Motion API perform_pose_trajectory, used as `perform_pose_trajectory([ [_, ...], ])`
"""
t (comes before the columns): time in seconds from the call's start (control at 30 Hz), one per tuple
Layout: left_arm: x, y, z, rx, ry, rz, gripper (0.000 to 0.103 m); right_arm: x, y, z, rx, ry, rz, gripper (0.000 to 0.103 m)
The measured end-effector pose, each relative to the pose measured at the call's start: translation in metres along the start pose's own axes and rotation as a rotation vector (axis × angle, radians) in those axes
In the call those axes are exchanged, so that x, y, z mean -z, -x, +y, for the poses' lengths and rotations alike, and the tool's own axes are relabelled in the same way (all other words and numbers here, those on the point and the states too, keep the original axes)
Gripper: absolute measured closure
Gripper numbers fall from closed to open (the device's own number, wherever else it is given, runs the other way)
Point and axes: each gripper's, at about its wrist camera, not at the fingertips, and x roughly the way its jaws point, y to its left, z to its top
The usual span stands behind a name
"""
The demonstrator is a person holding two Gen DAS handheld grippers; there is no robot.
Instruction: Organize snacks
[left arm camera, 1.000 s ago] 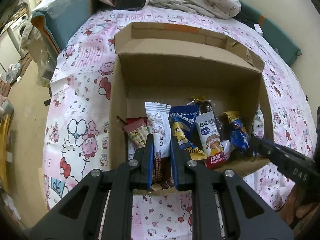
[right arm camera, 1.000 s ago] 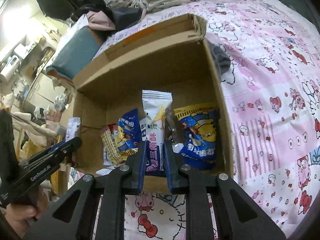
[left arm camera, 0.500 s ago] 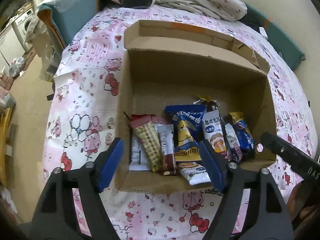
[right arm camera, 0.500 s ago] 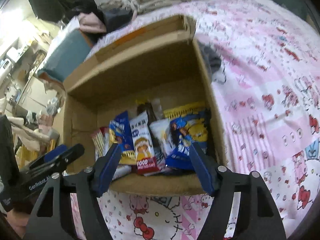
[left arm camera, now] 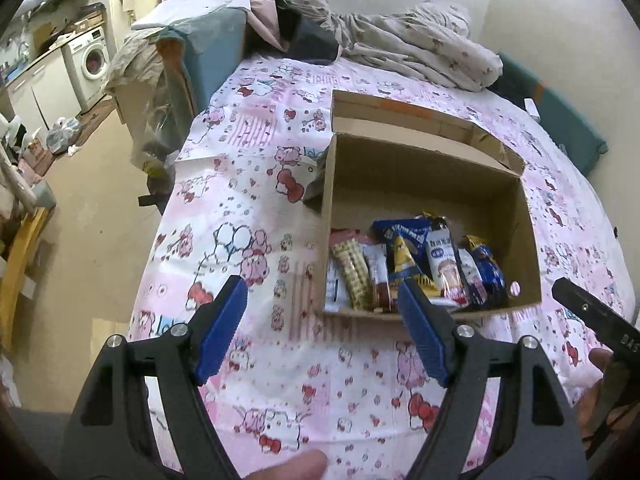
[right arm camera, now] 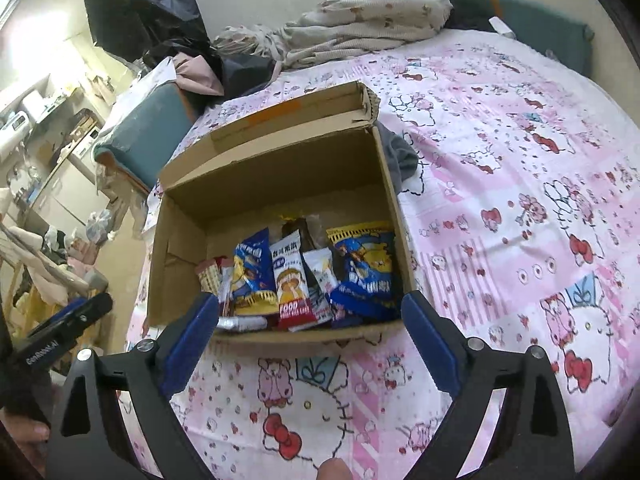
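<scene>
Both claws hang wide and empty now. Our left claw (left arm camera: 322,310) has just been opening, and nothing sits between its blue pads (left arm camera: 224,328); our right claw (right arm camera: 306,330) has likewise spread, its jaws bare. A second ago each pinched a snack packet inside the box; both packets have since been let go, and we have pulled back and up. Directly under the claws lies the pink bedsheet (left arm camera: 312,392). Just ahead stands the cardboard box (right arm camera: 182,240), and the snacks (right arm camera: 300,276) lean in a row against its near wall. Beyond it, a rumpled blanket (left arm camera: 424,48). We judge this placement done; no loose snacks show on the sheet.
</scene>
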Motion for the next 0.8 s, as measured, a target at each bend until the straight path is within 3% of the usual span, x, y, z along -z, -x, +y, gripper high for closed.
perform_pose_trajectory([
  [0.27, 0.028, 0.028, -0.001, 0.000, -0.039, -0.080, 0.028, 0.034, 0.035, 0.020, 0.099, 0.084, -0.107, 0.008],
  [0.47, 0.044, 0.026, -0.009, 0.025, -0.044, -0.077, 0.004, 0.059, 0.043, 0.024, 0.146, 0.088, -0.134, 0.008],
  [0.8, 0.049, 0.029, -0.017, 0.005, -0.093, -0.103, 0.001, 0.062, 0.039, 0.030, 0.190, 0.112, -0.150, 0.007],
])
